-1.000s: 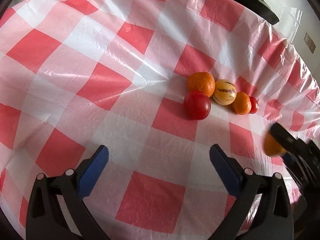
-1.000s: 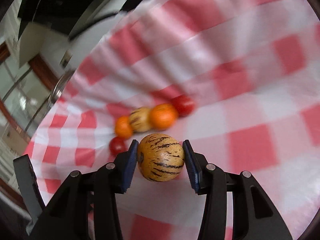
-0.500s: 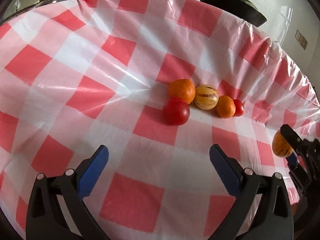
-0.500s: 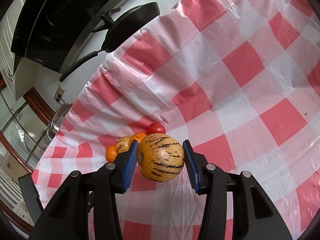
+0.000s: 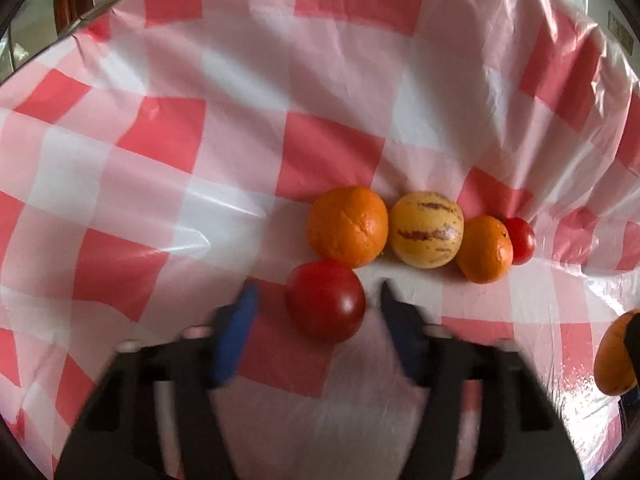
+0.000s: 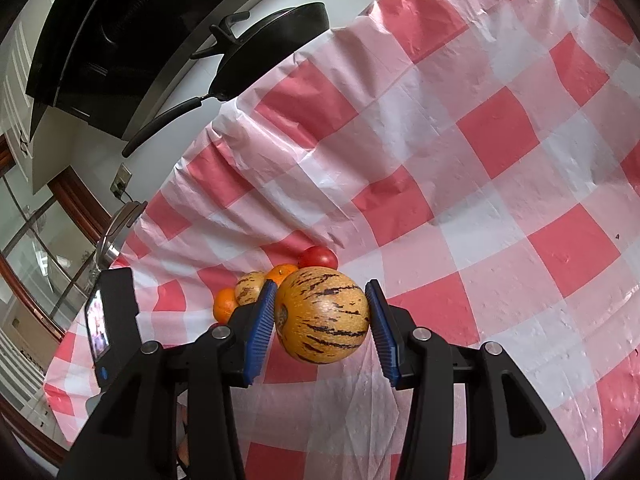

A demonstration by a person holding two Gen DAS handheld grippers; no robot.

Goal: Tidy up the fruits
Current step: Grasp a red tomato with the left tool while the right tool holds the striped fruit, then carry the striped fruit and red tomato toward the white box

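Observation:
On the red-and-white checked tablecloth (image 5: 200, 128) lies a row of fruit: a large orange (image 5: 347, 226), a striped yellow melon (image 5: 427, 236), a small orange (image 5: 484, 250) and a small tomato (image 5: 520, 240). A big red tomato (image 5: 325, 300) sits just in front of the large orange. My left gripper (image 5: 318, 286) straddles it, blurred. Its jaws are closing, with a small gap on each side of the tomato. My right gripper (image 6: 321, 285) is shut on a second striped melon (image 6: 322, 316), held above the cloth in front of the row.
A black pan (image 6: 276, 48) and a range hood (image 6: 120, 40) stand beyond the table's far edge. The cloth hangs in folds over that edge (image 6: 224, 128). The left gripper's body with a small screen (image 6: 114, 320) shows at the left of the right wrist view.
My left gripper has moved forward to the big tomato and its jaws have narrowed around it. The right gripper still holds the striped melon and has kept still over the last half second.

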